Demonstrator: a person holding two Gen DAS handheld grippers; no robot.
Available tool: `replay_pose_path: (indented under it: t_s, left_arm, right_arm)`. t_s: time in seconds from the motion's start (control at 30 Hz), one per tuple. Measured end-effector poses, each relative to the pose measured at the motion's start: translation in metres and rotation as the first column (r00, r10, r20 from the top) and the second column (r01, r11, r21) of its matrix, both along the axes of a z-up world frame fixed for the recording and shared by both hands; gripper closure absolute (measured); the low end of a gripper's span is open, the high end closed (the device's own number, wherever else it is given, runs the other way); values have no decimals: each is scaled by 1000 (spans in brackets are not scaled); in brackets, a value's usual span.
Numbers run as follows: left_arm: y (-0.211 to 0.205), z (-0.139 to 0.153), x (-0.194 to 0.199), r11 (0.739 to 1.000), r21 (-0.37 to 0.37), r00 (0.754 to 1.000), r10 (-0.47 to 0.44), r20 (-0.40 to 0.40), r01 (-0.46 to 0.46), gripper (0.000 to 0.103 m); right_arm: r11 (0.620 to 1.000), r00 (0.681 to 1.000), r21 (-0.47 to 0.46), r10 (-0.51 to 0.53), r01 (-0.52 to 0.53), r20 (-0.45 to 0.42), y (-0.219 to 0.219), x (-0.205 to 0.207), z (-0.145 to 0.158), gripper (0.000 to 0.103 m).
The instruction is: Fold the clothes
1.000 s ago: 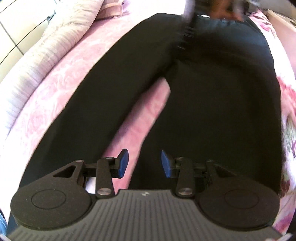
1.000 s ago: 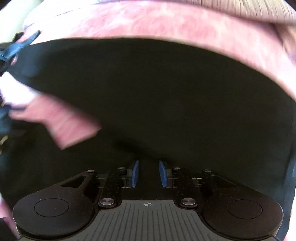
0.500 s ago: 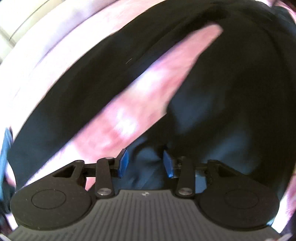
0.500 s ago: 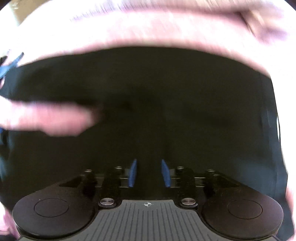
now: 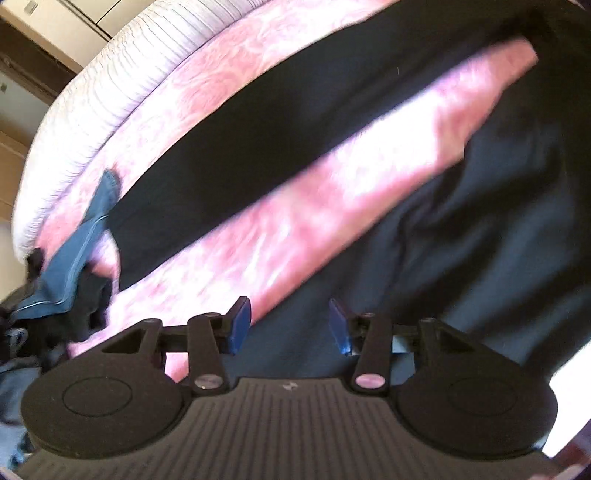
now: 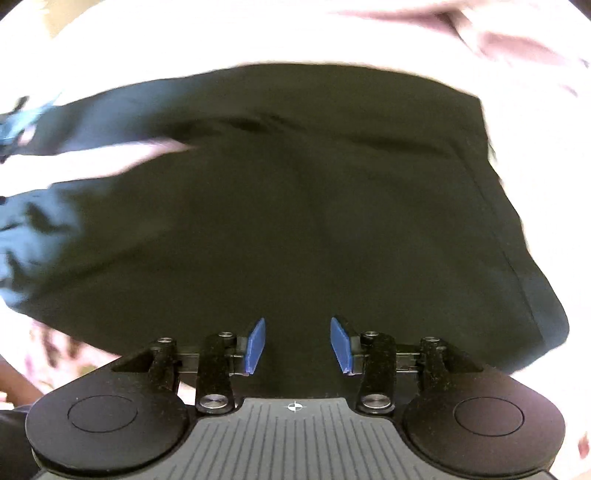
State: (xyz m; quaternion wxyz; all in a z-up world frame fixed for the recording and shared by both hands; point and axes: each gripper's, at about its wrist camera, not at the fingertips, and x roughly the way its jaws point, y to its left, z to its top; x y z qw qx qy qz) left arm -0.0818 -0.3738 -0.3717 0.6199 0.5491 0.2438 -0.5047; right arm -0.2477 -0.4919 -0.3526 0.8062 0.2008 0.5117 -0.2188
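Note:
Black trousers lie spread on a pink floral bedspread, the two legs parted with a strip of pink between them. My left gripper is open low over the inner edge of the nearer leg, nothing between its blue pads. In the right wrist view the trousers fill the frame as one dark sheet, their waist edge at the right. My right gripper is open just above the near edge of the cloth, with dark fabric showing behind the gap.
A white ribbed quilt runs along the far side of the bed. A heap of blue and dark clothes sits at the left end. Wooden cupboards stand beyond the bed.
My right gripper's jaws have spread wider than a second ago. Both cameras have swung and dropped closer to the trousers; the left view now looks along the legs toward the clothes heap.

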Motion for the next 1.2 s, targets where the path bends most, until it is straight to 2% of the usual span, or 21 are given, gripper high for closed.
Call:
replay_pose_path:
  t_s: [0.13,0.2,0.27,0.3,0.33,0.43,0.5,0.57,0.6,0.67,0.7,0.8,0.9,1.0,1.03,1.07,1.1,1.13,1.17,1.2]
  left_arm:
    - [27,-6,8,997,56,999,-47,28,45,61]
    - [38,-13,19,996,75,998,-54,31,52,61]
    - [46,-15,37,995,78,997,-68,34,65,61]
    - [50,-17,46,994,80,997,-75,35,72,61]
    - [53,-18,55,994,82,996,-81,35,78,61]
    - [58,-19,90,992,54,993,-111,-34,113,61]
    - [61,-19,114,990,35,988,-132,-79,135,61]
    - [64,-20,138,988,15,980,-153,-125,156,63]
    - [64,-22,147,986,19,972,-163,-168,168,65]
    - [63,-28,162,977,37,952,-196,-235,210,83]
    - [63,-27,166,973,36,946,-215,-241,230,103]
    - [61,-27,178,958,29,927,-269,-260,286,103]
    - [44,-21,222,991,-9,953,-130,-273,133,103]
    - [54,-7,235,982,-19,919,-181,-351,186,103]
    - [57,-2,238,979,-24,905,-198,-376,204,96]
    - [65,0,233,965,-24,883,-248,-398,260,90]
    - [73,1,224,945,-15,861,-304,-408,326,70]
    - [80,-4,215,924,-7,846,-353,-399,382,62]
    - [87,-9,205,900,1,829,-401,-390,436,62]
    - [90,-19,199,884,26,827,-426,-368,467,66]
  right_arm:
    - [991,990,44,128,-130,50,32,44,-17,59]
    - [985,986,54,162,-163,25,47,51,-33,59]
    - [988,990,75,136,-134,-28,50,37,-45,58]
    - [991,993,71,116,-115,-4,50,28,-45,58]
    - [993,995,63,98,-96,-21,51,25,-44,58]
    - [1000,989,1,7,-6,-145,60,31,-36,57]
    - [994,980,-56,-107,99,-166,76,40,-23,57]
    - [982,974,-99,-173,160,-146,106,58,-11,57]
    - [976,970,-115,-200,185,-136,122,67,-5,57]
    - [972,968,-108,-220,207,-120,158,86,3,57]
    - [975,970,-93,-213,204,-113,179,103,1,57]
    - [988,983,-38,-152,149,-99,233,153,-3,56]
    - [997,996,20,-72,73,-46,278,198,-2,56]
    - [998,1000,68,14,-13,-7,311,238,-10,55]
    - [996,999,83,32,-32,7,319,247,-15,54]
    - [994,998,96,51,-52,21,327,256,-20,53]
    - [991,996,103,79,-82,35,334,264,-22,51]
    - [988,993,109,107,-112,49,342,272,-24,48]
    - [984,989,114,134,-140,62,349,281,-26,48]
    - [981,987,114,149,-156,67,352,287,-29,47]
